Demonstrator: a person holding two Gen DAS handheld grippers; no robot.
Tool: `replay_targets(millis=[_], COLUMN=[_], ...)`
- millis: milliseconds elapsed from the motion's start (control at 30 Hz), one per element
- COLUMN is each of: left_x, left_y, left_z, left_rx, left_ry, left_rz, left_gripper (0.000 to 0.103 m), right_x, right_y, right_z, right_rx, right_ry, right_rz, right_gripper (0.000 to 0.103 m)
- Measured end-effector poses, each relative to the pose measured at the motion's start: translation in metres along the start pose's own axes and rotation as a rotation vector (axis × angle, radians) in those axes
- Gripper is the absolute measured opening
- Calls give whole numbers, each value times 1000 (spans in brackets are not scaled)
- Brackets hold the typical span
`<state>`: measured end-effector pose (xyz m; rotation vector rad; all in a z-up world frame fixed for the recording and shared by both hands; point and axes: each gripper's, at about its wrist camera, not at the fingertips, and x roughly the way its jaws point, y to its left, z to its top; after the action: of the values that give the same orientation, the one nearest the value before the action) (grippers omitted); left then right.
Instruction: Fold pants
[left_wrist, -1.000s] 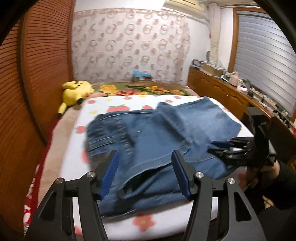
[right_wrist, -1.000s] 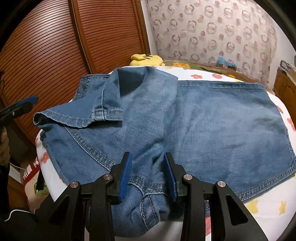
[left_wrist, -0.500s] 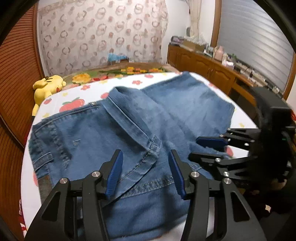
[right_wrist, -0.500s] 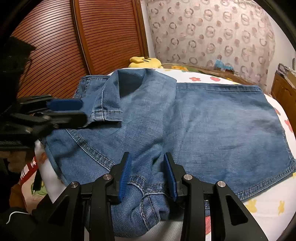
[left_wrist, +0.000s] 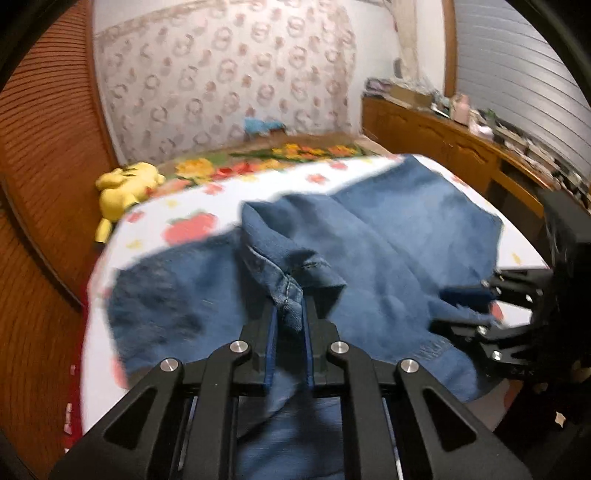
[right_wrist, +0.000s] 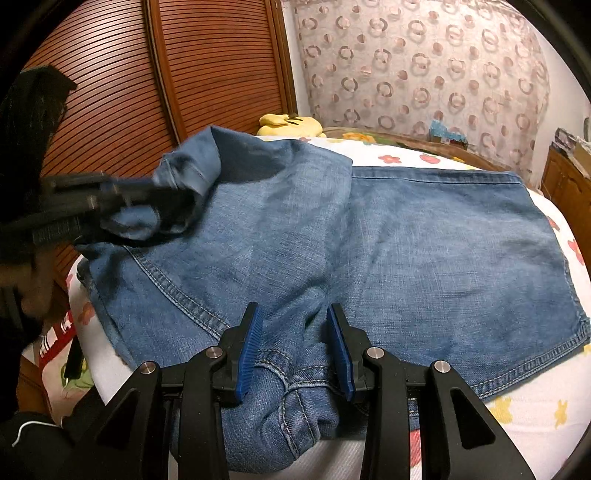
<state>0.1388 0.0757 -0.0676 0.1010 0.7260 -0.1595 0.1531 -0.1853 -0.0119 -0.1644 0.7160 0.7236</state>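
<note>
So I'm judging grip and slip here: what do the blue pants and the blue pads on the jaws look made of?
Blue pants: denim by the look, matte and faded, with a visible woven grain and pale double-stitched seams. Blue pads on the right gripper: probably rubber or soft plastic, matte, with fine ridges; the exact material can't be told.

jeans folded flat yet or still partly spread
Partly spread. The jeans lie mostly flat on the bed; one hemmed corner is lifted, pinched in the left gripper whose jaws have just closed.

Both wrist views look closely down across the jeans (left_wrist: 388, 258).
</note>
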Motion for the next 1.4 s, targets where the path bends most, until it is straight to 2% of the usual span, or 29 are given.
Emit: replay_targets(millis=[300,467,700,833,1100,1300,1333,1400], left_x=[-10,3,-3,-10,-14,-4,-5,-6], left_y=[64,81,92,88,64,61,60,59], left_z=[13,15,-6,-18,-45,-61,-64,-66], left_rx=[-54,-78,-156,-168,-158,-174,-179,-172], left_ry=[-33,3,18,14,37,77,77,79], left_rz=[104,122,135,121,31,16,-4,-39], left_gripper=[12,12,31,40,40,40,32,25], right_x=[-1,-1,-1,-1,-1,-1,0,-1], right_y=[0,1,0,0,0,0,0,-1], right_z=[-2,-2,-3,-3,-3,-4,-4,-5], right_rx=[-4,-4,-6,-6,-4,-3,-2,3], right_ry=[1,1,0,1,1,2,2,-1], right_rz=[0,0,0,0,2,3,3,3], right_gripper=[38,38,38,38,38,38,38,38])
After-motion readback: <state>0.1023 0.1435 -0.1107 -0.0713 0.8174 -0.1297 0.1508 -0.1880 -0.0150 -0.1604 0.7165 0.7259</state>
